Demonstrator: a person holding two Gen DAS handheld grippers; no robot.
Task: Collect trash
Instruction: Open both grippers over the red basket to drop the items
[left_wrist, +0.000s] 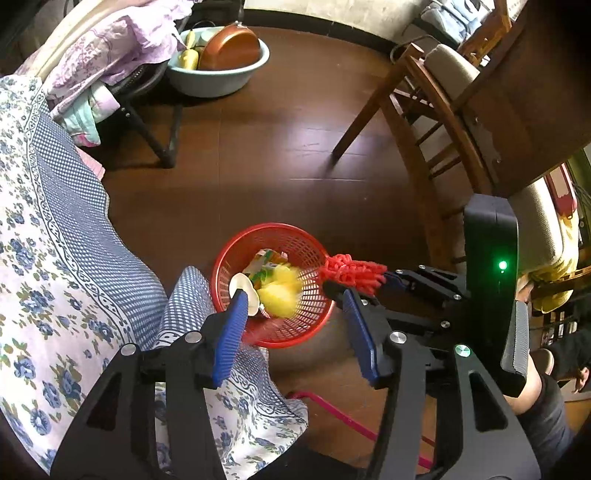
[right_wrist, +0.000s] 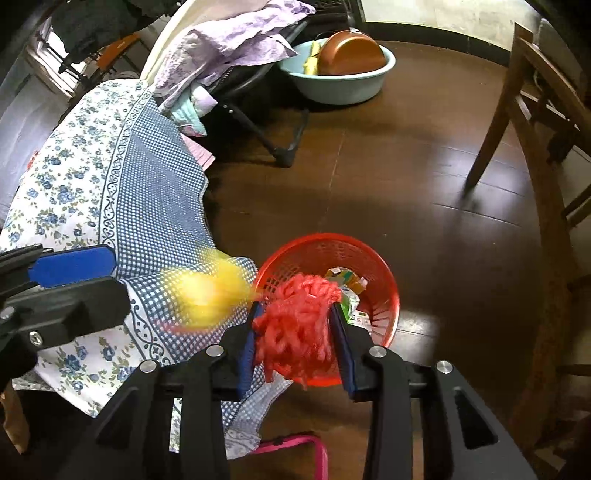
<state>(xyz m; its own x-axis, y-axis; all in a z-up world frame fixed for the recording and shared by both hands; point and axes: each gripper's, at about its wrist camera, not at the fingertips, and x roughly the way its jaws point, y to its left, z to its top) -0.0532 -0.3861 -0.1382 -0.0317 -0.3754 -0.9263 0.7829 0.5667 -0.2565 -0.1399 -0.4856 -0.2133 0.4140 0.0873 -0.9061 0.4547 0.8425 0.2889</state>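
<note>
A red mesh basket (left_wrist: 273, 226) (right_wrist: 325, 236) stands on the dark wooden floor and holds drink cartons (left_wrist: 266, 260) (right_wrist: 347, 280) and a white scrap (left_wrist: 243, 286). My left gripper (left_wrist: 291, 295) hangs open above it. A blurred yellow foam net (left_wrist: 282, 291) (right_wrist: 210, 291) is in the air between its fingers and the basket, touching neither pad. My right gripper (right_wrist: 294, 307) points down over the basket's near rim with a red foam net (right_wrist: 295, 325) (left_wrist: 351, 273) filling the gap between its blue pads. Each gripper shows in the other's view: the right gripper (left_wrist: 360, 280), the left gripper (right_wrist: 120, 282).
A blue floral cloth (left_wrist: 55, 240) drapes down at the left, its hem beside the basket. A wooden chair (left_wrist: 424, 110) stands at the right. At the back, a pale basin (left_wrist: 221, 81) holds a brown pan. A pink strap (left_wrist: 332, 410) lies on the floor.
</note>
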